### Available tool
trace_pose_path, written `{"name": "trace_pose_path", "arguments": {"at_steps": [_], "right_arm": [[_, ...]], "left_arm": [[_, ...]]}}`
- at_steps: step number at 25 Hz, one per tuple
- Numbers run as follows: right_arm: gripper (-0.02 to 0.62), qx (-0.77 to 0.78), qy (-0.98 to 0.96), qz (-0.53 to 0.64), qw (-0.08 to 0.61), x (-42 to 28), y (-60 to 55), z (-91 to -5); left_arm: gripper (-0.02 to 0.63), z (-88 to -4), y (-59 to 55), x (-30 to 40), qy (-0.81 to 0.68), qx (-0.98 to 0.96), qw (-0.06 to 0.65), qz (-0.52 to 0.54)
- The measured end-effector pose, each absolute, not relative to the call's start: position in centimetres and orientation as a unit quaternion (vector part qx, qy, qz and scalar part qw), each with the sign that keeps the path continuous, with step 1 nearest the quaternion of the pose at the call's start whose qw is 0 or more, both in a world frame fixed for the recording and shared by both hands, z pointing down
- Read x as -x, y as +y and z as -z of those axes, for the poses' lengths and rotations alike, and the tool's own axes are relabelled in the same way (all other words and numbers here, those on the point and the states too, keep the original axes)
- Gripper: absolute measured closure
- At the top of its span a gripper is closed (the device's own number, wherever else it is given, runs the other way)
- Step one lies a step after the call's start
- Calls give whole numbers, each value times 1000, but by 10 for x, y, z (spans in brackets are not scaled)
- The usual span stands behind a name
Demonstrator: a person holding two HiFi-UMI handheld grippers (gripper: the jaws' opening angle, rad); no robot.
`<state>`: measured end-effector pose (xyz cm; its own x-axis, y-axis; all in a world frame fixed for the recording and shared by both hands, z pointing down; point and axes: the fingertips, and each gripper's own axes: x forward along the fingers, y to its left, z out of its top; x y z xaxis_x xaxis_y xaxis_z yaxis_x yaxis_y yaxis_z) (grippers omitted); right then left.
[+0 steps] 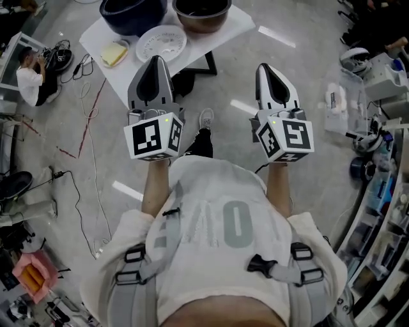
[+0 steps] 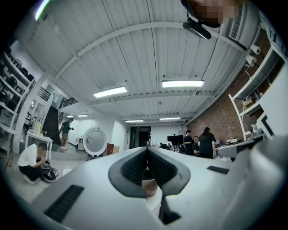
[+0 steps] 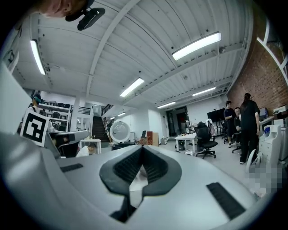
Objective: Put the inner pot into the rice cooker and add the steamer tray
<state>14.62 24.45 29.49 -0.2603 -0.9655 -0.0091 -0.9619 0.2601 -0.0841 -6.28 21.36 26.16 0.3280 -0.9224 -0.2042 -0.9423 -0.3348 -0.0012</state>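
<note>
Left gripper [image 1: 155,62] and right gripper [image 1: 268,69] closed, empty, pointing to far table [image 1: 238,24], only head view shows steamer tray [image 1: 161,43] flat, inner pot [image 1: 202,13] mouth up, gripper views mostly ceiling [image 2: 135,58]

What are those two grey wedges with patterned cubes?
No robot: a person holds a gripper in each hand. The head view looks down from a camera on the person's head: left gripper and right gripper point forward, both shut and empty; the cubes belong to them. The other two pictures come from a camera on each gripper, looking along its closed jaws into the room. Ahead, a white table bears a dark rice cooker, a metal inner pot, a white steamer tray and a yellow object.
</note>
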Motion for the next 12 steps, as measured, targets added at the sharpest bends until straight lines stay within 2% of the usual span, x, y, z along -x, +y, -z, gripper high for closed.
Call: {"name": "trace_pose_path", "arguments": {"at_steps": [12], "right_arm": [[586,624,781,19,19,-142,61,-272]], "left_arm": [[586,-254,27,57,550,830,24,-94]]}}
